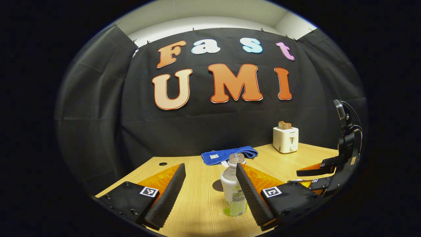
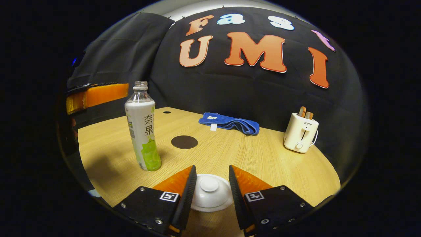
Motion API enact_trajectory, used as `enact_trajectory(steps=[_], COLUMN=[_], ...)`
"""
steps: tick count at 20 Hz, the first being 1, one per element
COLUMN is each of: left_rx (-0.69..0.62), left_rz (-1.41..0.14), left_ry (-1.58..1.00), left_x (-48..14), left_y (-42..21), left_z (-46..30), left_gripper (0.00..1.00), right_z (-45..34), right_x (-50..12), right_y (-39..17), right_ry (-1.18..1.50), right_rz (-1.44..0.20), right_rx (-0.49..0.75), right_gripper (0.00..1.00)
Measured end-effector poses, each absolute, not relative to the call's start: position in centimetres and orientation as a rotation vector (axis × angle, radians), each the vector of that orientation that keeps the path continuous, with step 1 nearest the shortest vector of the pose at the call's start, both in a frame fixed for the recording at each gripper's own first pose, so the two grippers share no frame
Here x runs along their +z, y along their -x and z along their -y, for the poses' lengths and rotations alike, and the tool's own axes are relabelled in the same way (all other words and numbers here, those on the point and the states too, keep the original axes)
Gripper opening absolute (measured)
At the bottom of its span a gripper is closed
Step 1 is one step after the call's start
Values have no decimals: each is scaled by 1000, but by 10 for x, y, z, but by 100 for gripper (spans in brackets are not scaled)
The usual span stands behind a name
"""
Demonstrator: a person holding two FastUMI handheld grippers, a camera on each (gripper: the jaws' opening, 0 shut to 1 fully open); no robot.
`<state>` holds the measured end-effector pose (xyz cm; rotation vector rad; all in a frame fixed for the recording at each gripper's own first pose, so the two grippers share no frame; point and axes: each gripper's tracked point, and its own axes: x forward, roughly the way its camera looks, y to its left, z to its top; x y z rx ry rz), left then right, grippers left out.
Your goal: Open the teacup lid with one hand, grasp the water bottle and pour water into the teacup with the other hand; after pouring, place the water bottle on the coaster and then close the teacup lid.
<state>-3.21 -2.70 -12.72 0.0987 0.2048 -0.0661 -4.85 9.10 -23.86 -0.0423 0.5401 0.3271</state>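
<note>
The water bottle (image 1: 234, 192) stands upright and uncapped on the table, between my left gripper's (image 1: 210, 165) wide-open fingers and close to the right finger. The right gripper view shows the bottle (image 2: 143, 131) to the left, with a left gripper finger (image 2: 98, 95) behind it. A dark round coaster (image 2: 184, 142) lies bare just beyond the bottle. My right gripper (image 2: 212, 168) is open, its fingers straddling the white teacup lid (image 2: 209, 192); a gap shows on both sides of the knob. The cup under the lid is hidden. In the left gripper view the right gripper (image 1: 324, 171) hovers at the right.
A folded blue towel (image 2: 230, 123) lies at the back of the wooden table (image 2: 263, 158). A white toaster (image 2: 301, 133) with bread in it stands at the back right. A small round hole (image 2: 167, 112) sits in the tabletop near the back wall.
</note>
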Motion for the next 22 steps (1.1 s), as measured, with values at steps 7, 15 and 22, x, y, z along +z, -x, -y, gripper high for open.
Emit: enact_trajectory(steps=[7, 15, 22], left_rx=[-72, -88, -153], left_rz=[-218, -223, -256], left_ry=[-98, -83, -4], left_x=[-133, -138, -163], left_y=[32, 37, 49], left_z=[30, 35, 52], left_gripper=[99, 99, 99], right_z=[-95, -90, -86], right_x=[-243, -234, -206], right_y=[48, 45, 43], right_ry=[29, -74, -78], right_rz=[-549, -545, -476], right_rx=[353, 335, 336], right_gripper=[33, 22, 22])
